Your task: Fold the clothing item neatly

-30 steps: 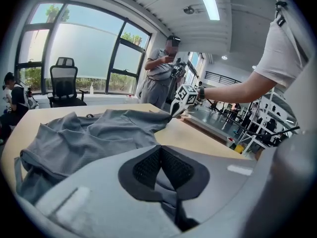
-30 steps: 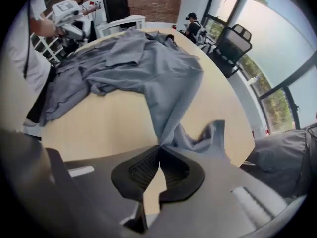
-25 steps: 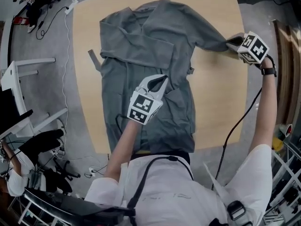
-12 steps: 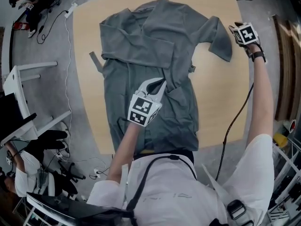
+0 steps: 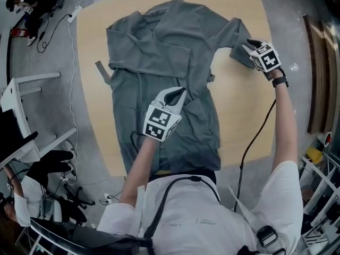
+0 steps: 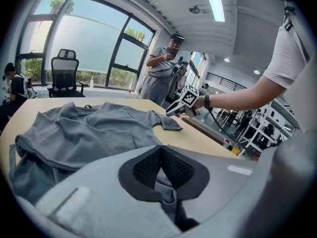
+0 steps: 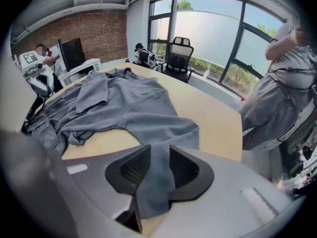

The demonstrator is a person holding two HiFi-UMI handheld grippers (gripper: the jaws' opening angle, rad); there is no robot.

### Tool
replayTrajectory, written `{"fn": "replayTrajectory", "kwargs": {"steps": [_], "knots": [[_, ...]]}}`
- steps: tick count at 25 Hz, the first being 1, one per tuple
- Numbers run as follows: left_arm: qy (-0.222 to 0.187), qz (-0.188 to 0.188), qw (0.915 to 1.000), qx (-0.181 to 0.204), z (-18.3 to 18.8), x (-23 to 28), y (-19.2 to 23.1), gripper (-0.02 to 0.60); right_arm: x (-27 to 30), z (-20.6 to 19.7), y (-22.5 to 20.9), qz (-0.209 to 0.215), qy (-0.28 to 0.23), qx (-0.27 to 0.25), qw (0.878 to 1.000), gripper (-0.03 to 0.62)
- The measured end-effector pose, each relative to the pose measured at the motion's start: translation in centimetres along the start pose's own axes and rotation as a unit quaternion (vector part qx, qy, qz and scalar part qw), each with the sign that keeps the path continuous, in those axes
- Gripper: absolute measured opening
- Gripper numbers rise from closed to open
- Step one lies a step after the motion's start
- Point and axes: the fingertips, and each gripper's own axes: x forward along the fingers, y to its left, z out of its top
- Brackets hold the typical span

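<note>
Garment [image 5: 159,52] sleeve [image 5: 237,36] near right table [image 5: 247,121] edge; room below.

right of the grey garment [image 5: 159,52], below its sleeve, bare table [image 5: 239,105] lies open; left of it just a narrow strip, a white frame [image 5: 24,84] beyond.

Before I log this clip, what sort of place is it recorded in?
Probably an open office or lab workspace: a wooden table bearing the grey garment, an office chair by tall windows, and a monitor in front of a brick wall.
</note>
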Motion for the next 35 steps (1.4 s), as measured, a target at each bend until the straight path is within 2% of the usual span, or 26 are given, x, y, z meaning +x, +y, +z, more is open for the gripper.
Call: {"fn": "replayTrajectory", "kwargs": {"steps": [4, 9, 13, 16, 18, 20, 22, 24, 26, 29, 31, 35], "knots": [[-0.001, 0.003, 1.0, -0.002, -0.1, -0.3, -0.1, 0.0, 2.2, -2.0, 4.4, 0.026, 0.024, -0.018, 0.999, 0.132], [0.005, 0.011, 0.9999, -0.007, -0.7, -1.2, 0.0, 0.0, 4.4, -3.7, 6.5, 0.04, 0.035, -0.005, 0.999, 0.126], [0.007, 0.015, 0.9998, -0.013, -1.2, -1.8, 0.0, 0.0, 4.6, -3.6, 5.8, 0.022, 0.008, 0.045, 0.999, 0.039], [0.009, 0.016, 0.9997, -0.017, -1.4, -2.1, -0.1, 0.0, 3.3, -3.0, 5.2, 0.027, -0.018, 0.094, 0.995, 0.035], [0.007, 0.014, 0.9997, -0.017, -1.3, -2.6, -0.4, 0.0, 1.2, -1.9, 4.8, 0.054, -0.052, 0.157, 0.985, 0.035], [0.001, 0.013, 0.9998, -0.016, -1.0, -3.0, -0.5, 0.0, -1.5, -0.3, 3.8, 0.078, -0.094, 0.215, 0.969, 0.035], [-0.01, 0.015, 0.9997, -0.015, -0.5, -3.2, -0.5, 0.0, -4.6, 1.8, 2.2, 0.095, -0.139, 0.253, 0.953, 0.035], [-0.023, 0.025, 0.9993, -0.016, 0.0, -4.0, -0.1, 0.0, -7.8, 4.2, 1.4, 0.106, -0.177, 0.269, 0.941, 0.034], [-0.034, 0.04, 0.9983, -0.027, 0.0, -5.3, 0.9, 0.0, -10.4, 6.5, 2.1, 0.115, -0.195, 0.265, 0.937, 0.034], [-0.049, 0.06, 0.9965, -0.034, 0.6, -7.7, 2.7, 0.0, -13.4, 10.8, 4.6, 0.138, -0.211, 0.236, 0.939, 0.035], [-0.066, 0.076, 0.9943, -0.035, 1.2, -9.5, 3.7, 0.0, -15.0, 14.0, 7.2, 0.161, -0.219, 0.211, 0.939, 0.035], [-0.106, 0.106, 0.9864, -0.068, 1.5, -13.7, 5.4, 0.0, -16.5, 20.1, 13.3, 0.198, -0.22, 0.153, 0.943, 0.035]]}}
